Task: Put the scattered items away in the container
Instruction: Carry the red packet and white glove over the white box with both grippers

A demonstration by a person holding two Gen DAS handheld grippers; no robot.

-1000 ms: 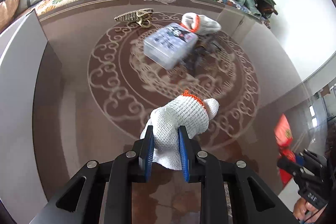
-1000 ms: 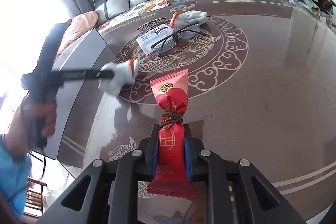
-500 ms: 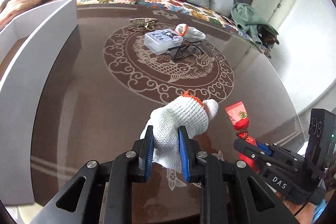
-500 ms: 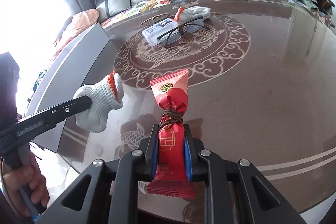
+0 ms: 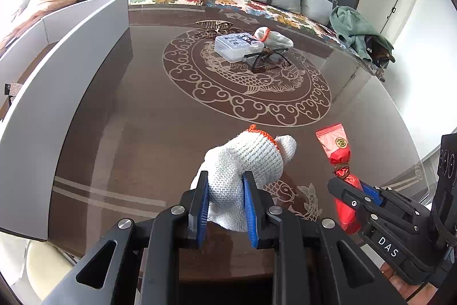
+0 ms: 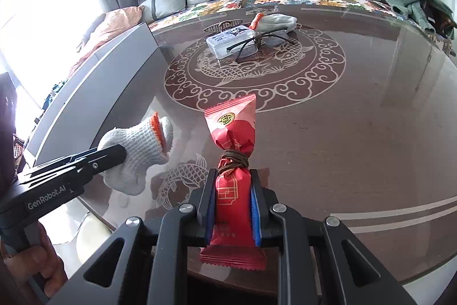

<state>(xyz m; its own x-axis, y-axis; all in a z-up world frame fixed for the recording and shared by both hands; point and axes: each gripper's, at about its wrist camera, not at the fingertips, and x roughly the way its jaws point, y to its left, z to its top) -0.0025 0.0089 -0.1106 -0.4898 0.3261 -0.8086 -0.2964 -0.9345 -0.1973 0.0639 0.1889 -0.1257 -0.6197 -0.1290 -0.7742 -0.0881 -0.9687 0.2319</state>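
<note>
My left gripper is shut on a white knit glove with an orange cuff, held above the table's near edge. In the right wrist view that glove and the left gripper hang at the left. My right gripper is shut on a red snack packet tied with brown cord. The left wrist view shows the packet and right gripper close beside the glove. A grey container stands along the table's left side.
At the table's far middle lie a clear plastic box, a second white glove, black glasses and a metal hair clip. The brown patterned glass table is backed by a sofa with cushions. A person's hand grips the left handle.
The left gripper has drawn back with the glove from the table's middle to the near edge, coming alongside the right gripper. The right gripper shifted slightly, still gripping the packet.
</note>
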